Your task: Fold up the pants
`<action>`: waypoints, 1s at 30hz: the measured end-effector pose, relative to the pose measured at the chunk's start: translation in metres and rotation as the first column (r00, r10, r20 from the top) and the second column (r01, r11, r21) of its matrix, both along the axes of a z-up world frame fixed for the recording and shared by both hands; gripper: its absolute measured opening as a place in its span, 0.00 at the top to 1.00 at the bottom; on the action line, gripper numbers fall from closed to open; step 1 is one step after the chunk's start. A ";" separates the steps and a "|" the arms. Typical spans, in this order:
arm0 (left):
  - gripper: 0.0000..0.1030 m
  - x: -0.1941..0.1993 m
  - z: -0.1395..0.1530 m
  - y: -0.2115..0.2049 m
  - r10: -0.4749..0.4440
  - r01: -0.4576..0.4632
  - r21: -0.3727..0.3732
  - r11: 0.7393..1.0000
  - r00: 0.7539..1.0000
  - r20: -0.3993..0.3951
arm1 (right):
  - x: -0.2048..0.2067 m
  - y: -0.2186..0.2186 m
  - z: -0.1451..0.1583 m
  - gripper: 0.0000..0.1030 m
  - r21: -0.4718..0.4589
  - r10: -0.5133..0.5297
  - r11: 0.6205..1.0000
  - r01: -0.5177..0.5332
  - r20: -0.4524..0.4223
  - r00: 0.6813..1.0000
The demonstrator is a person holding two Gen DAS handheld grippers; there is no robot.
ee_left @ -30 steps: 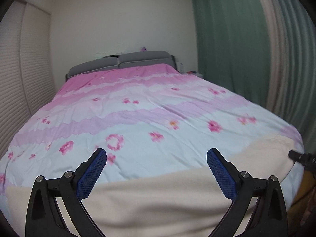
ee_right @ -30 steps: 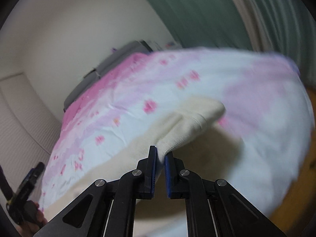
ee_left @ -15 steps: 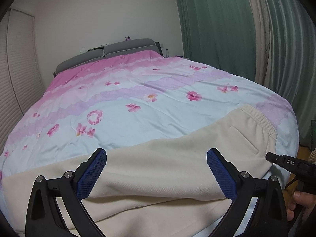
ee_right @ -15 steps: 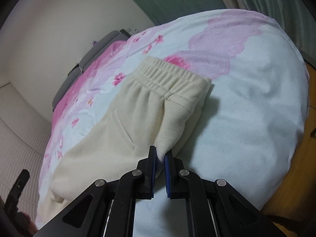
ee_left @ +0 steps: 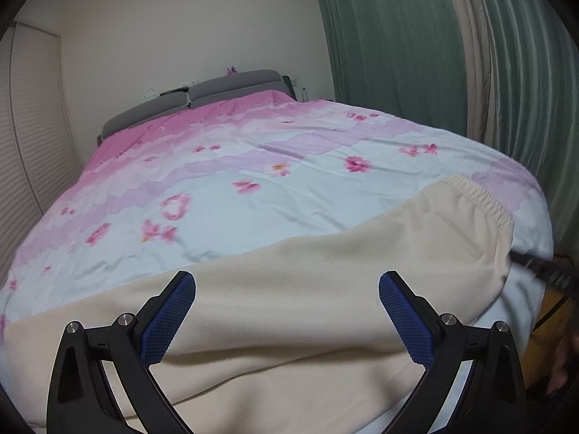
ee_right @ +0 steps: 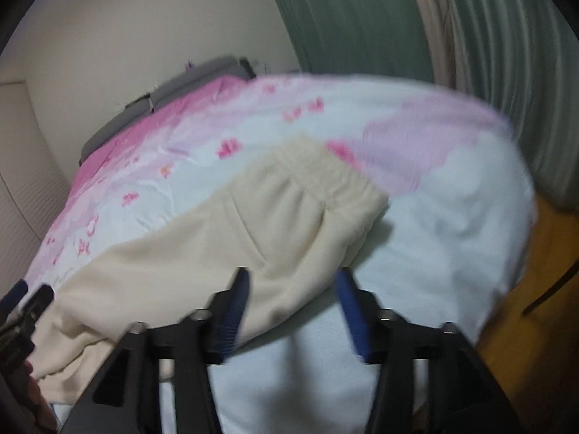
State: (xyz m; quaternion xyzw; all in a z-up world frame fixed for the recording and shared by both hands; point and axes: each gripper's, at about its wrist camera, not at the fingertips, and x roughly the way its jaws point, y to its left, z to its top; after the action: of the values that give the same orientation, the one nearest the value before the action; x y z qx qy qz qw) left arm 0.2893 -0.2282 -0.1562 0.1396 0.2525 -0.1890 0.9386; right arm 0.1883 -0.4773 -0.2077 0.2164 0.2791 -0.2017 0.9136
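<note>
Floral duvet [ee_left: 253, 166] on the bed has the cream pants [ee_left: 325, 289] stretched sideways along its near edge, waistband [ee_right: 325, 177] end nearest the right gripper [ee_right: 291, 303], whose jaws just opened off it, left gripper [ee_left: 286, 311] gaping empty over the legs.

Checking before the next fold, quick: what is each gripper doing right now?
Left gripper: open, holding nothing, above the cream fleece pants.
Right gripper: jaws just opened, pants released.
</note>
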 end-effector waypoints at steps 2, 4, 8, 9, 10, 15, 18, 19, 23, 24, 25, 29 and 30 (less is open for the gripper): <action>0.00 -0.008 0.000 0.031 0.037 -0.037 0.000 0.999 0.999 0.005 | -0.008 0.024 0.017 0.44 -0.036 0.047 0.998 -0.045 0.051 0.998; 0.00 -0.015 -0.002 0.056 0.066 -0.066 -0.008 0.998 0.998 -0.004 | -0.006 0.056 0.032 0.44 -0.075 0.138 0.988 -0.133 0.067 0.988; 0.00 -0.029 -0.019 0.112 0.121 -0.120 0.030 0.992 0.992 -0.029 | 0.014 0.114 0.056 0.44 -0.141 0.321 0.939 -0.314 0.031 0.947; 0.00 -0.030 -0.024 0.122 0.130 -0.129 0.037 0.991 0.991 -0.036 | 0.018 0.125 0.060 0.44 -0.123 0.361 0.927 -0.353 0.041 0.932; 0.01 -0.031 -0.027 0.130 0.137 -0.135 0.042 0.990 0.990 -0.041 | 0.023 0.134 0.062 0.44 -0.110 0.381 0.921 -0.374 0.046 0.924; 0.18 -0.019 -0.041 0.160 0.119 -0.113 0.070 0.991 0.990 -0.079 | 0.043 0.177 0.057 0.44 -0.077 0.429 0.902 -0.425 0.038 0.903; 0.36 -0.006 -0.051 0.164 0.068 -0.058 0.101 0.993 0.993 -0.099 | 0.050 0.193 0.048 0.44 -0.065 0.449 0.892 -0.448 0.007 0.893; 0.45 -0.001 -0.055 0.166 0.051 -0.038 0.110 0.993 0.992 -0.119 | 0.052 0.198 0.045 0.44 -0.065 0.450 0.891 -0.449 0.000 0.893; 0.61 0.017 -0.079 0.166 -0.006 0.041 0.143 0.989 0.972 -0.236 | 0.063 0.205 0.035 0.44 -0.034 0.439 0.898 -0.439 -0.008 0.899; 0.61 0.020 -0.084 0.165 -0.014 0.055 0.152 0.987 0.965 -0.261 | 0.065 0.205 0.033 0.44 -0.025 0.436 0.900 -0.436 -0.011 0.900; 0.61 0.021 -0.088 0.165 -0.021 0.066 0.159 0.985 0.962 -0.272 | 0.069 0.206 0.030 0.44 -0.016 0.434 0.901 -0.434 -0.015 0.901; 0.61 0.022 -0.090 0.163 -0.048 0.099 0.172 0.980 0.960 -0.277 | 0.078 0.200 0.017 0.44 0.034 0.425 0.905 -0.424 -0.032 0.905; 0.60 0.023 -0.090 0.164 -0.052 0.103 0.170 0.980 0.959 -0.280 | 0.080 0.197 0.012 0.44 0.046 0.420 0.907 -0.418 -0.042 0.907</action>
State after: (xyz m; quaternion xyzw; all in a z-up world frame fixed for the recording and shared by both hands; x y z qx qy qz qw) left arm 0.3121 -0.0644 -0.2461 0.2073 0.3906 -0.2193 0.8697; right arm 0.2679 -0.2801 -0.1954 0.1624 0.3458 -0.0013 0.9242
